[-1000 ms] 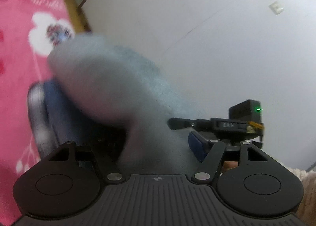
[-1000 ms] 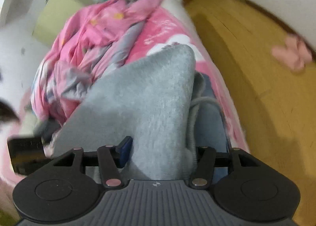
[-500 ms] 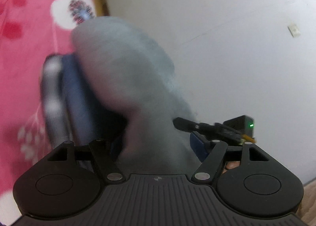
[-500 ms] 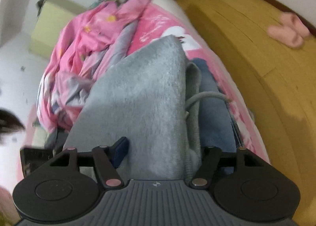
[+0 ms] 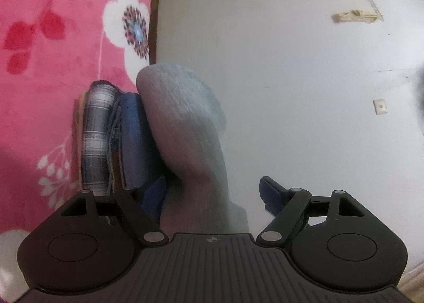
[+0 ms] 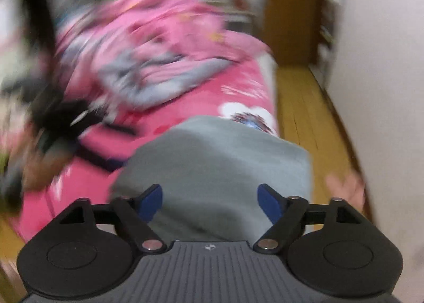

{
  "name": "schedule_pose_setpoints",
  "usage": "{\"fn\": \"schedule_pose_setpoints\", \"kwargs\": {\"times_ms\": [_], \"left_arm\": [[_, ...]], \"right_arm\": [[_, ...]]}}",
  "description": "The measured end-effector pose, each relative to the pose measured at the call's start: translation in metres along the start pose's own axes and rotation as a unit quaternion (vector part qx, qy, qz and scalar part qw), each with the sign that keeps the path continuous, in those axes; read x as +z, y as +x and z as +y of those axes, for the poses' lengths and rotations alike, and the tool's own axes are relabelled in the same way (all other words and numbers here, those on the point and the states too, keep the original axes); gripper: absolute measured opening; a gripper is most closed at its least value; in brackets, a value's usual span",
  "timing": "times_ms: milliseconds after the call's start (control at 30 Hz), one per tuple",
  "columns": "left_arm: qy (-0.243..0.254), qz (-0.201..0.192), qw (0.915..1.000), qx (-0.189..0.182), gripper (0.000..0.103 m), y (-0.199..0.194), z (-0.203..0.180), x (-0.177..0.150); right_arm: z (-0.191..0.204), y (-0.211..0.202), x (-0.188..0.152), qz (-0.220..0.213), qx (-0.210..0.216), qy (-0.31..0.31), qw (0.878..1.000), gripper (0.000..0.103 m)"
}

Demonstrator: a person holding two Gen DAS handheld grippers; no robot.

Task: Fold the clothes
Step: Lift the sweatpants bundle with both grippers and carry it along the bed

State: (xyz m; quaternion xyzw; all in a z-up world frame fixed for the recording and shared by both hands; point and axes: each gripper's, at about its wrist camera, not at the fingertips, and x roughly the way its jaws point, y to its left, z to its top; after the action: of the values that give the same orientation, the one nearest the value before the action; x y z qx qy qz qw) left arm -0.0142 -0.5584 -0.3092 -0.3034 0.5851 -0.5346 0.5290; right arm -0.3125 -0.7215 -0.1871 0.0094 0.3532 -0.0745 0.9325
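Note:
A folded grey sweatshirt (image 5: 182, 128) lies on top of a stack of folded clothes, over a blue garment (image 5: 132, 141) and a grey plaid one (image 5: 96, 133), on the pink flowered bed cover (image 5: 47, 69). My left gripper (image 5: 212, 197) is open, with the grey sweatshirt passing between its blue pads, which stand apart from the cloth. In the blurred right wrist view the grey sweatshirt (image 6: 217, 167) lies flat on the bed. My right gripper (image 6: 210, 201) is open just above its near edge.
A white wall (image 5: 291, 77) fills the right of the left wrist view. A heap of pink and grey bedding (image 6: 159, 51) lies at the far end of the bed. Yellow wood floor (image 6: 304, 117) runs along the bed's right side.
Both grippers have opened and let go of the grey sweatshirt, which now rests on the stack. The right gripper has swung quickly, blurring its view.

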Motion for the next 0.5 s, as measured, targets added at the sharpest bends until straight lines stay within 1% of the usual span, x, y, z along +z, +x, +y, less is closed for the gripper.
{"fn": "schedule_pose_setpoints", "kwargs": {"times_ms": [67, 133, 200, 233, 300, 367, 467, 500], "left_arm": [[0.000, 0.042, 0.9991, -0.003, 0.078, 0.016, 0.001, 0.009], [0.005, 0.077, 0.9970, 0.000, 0.078, 0.024, -0.002, 0.007], [0.006, 0.106, 0.9943, 0.005, 0.078, 0.030, -0.004, 0.003], [0.002, 0.112, 0.9937, 0.005, 0.078, 0.031, -0.005, 0.002], [-0.013, 0.121, 0.9926, -0.003, 0.078, 0.033, -0.005, 0.003], [-0.054, 0.125, 0.9902, -0.029, 0.079, 0.034, 0.000, 0.007], [-0.119, 0.130, 0.9820, -0.068, 0.080, 0.036, 0.010, 0.014], [-0.131, 0.130, 0.9800, -0.074, 0.080, 0.037, 0.012, 0.014]], "right_arm": [[0.041, 0.006, -0.004, -0.016, -0.007, -0.073, 0.997, 0.099], [0.073, 0.015, -0.012, -0.025, -0.020, -0.126, 0.992, 0.101], [0.097, 0.025, -0.021, -0.019, -0.045, -0.169, 0.984, 0.102], [0.105, 0.031, -0.026, -0.015, -0.058, -0.181, 0.982, 0.102], [0.115, 0.045, -0.031, -0.009, -0.088, -0.188, 0.978, 0.102], [0.124, 0.060, -0.034, 0.001, -0.123, -0.196, 0.973, 0.103], [0.133, 0.078, -0.035, 0.017, -0.169, -0.203, 0.964, 0.103], [0.136, 0.082, -0.034, 0.020, -0.180, -0.203, 0.962, 0.099]]}}
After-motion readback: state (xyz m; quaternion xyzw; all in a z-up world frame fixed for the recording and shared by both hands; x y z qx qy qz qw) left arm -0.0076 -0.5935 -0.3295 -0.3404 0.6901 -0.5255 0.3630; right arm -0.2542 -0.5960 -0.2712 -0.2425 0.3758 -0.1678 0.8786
